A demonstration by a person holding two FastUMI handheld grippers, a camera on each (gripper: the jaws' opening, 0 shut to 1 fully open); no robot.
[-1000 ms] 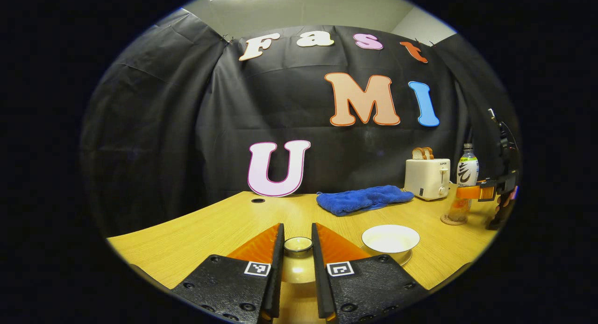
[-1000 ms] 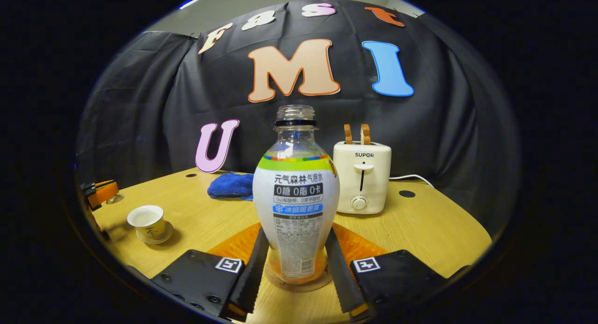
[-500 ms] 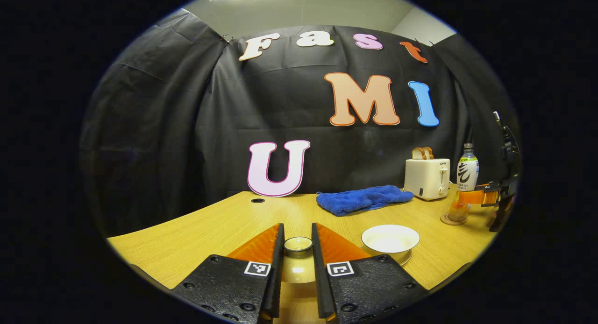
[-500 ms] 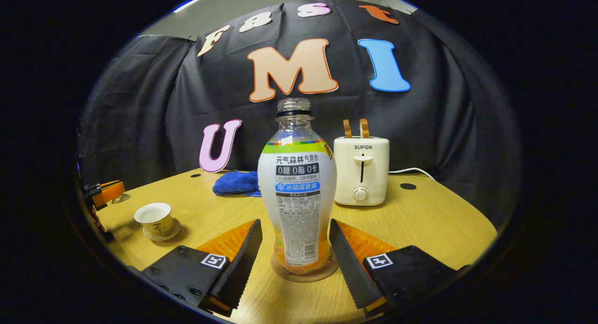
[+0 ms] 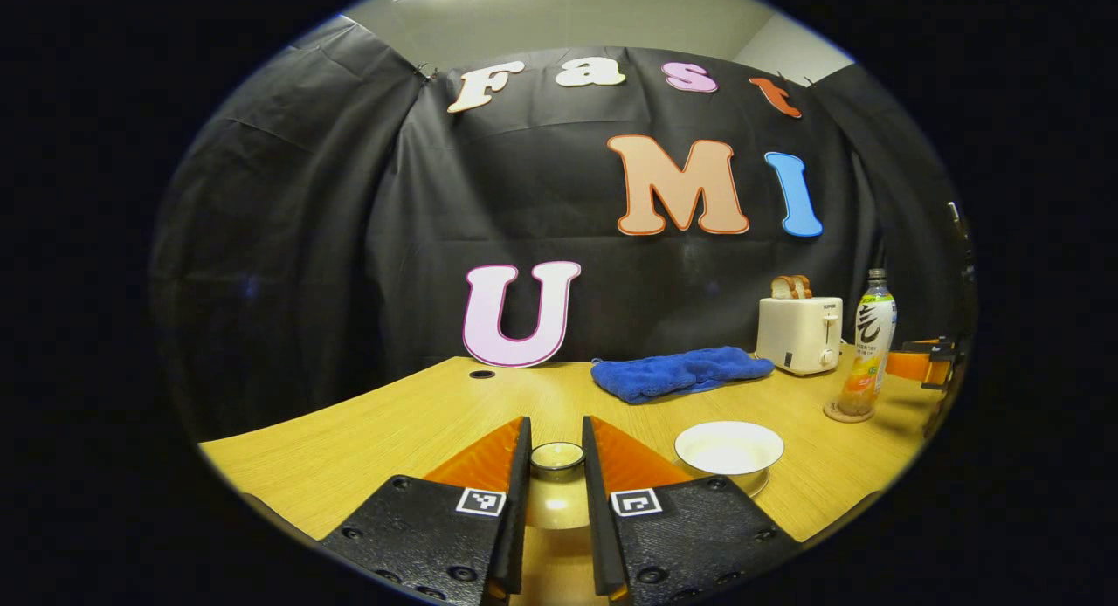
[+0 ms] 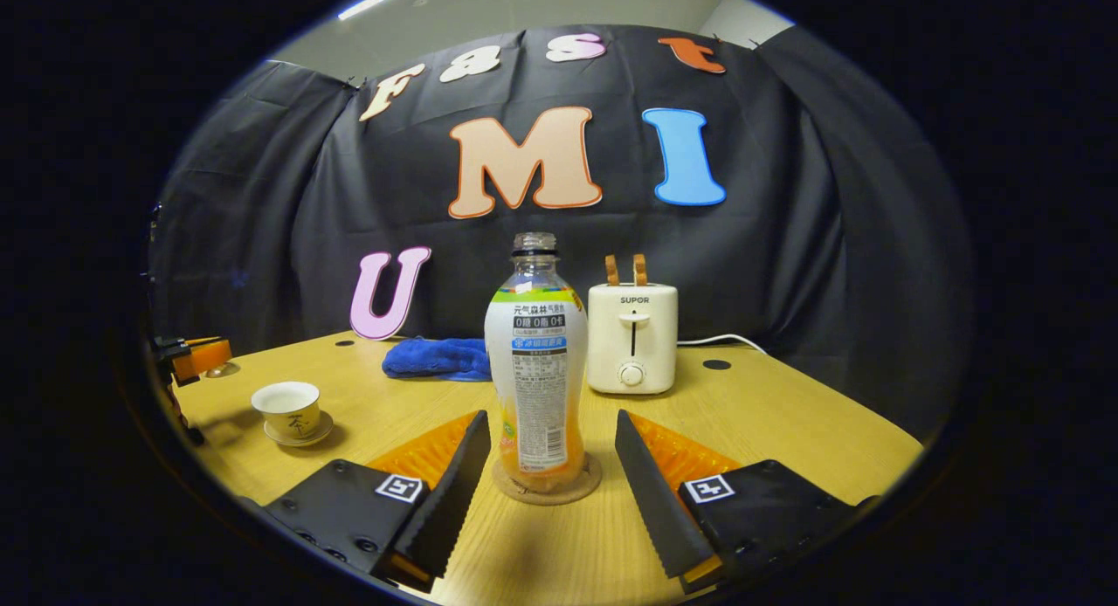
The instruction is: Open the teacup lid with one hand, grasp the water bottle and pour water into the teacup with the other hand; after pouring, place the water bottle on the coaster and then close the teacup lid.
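The water bottle (image 6: 537, 370) stands upright and uncapped on the round coaster (image 6: 546, 488). My right gripper (image 6: 551, 420) is open, with a finger on each side of the bottle and a gap to it. The uncovered teacup (image 6: 286, 408) sits on its saucer at the left. In the left gripper view my left gripper (image 5: 556, 453) is shut on the knob of the teacup lid (image 5: 550, 501), held above the table left of the teacup (image 5: 729, 447). The bottle (image 5: 869, 344) and the right gripper (image 5: 926, 366) are at the far right. The left gripper (image 6: 196, 359) also appears at the left edge of the right gripper view.
A cream toaster (image 6: 631, 335) with bread slices stands behind the bottle, its cord trailing right. A blue cloth (image 6: 437, 359) lies at the back of the wooden table (image 6: 786, 431). The booth's black wall closes off the back.
My right gripper opened, let go of the bottle and drew back from it. The bottle now stands alone on the coaster. The left gripper with the lid stayed still.
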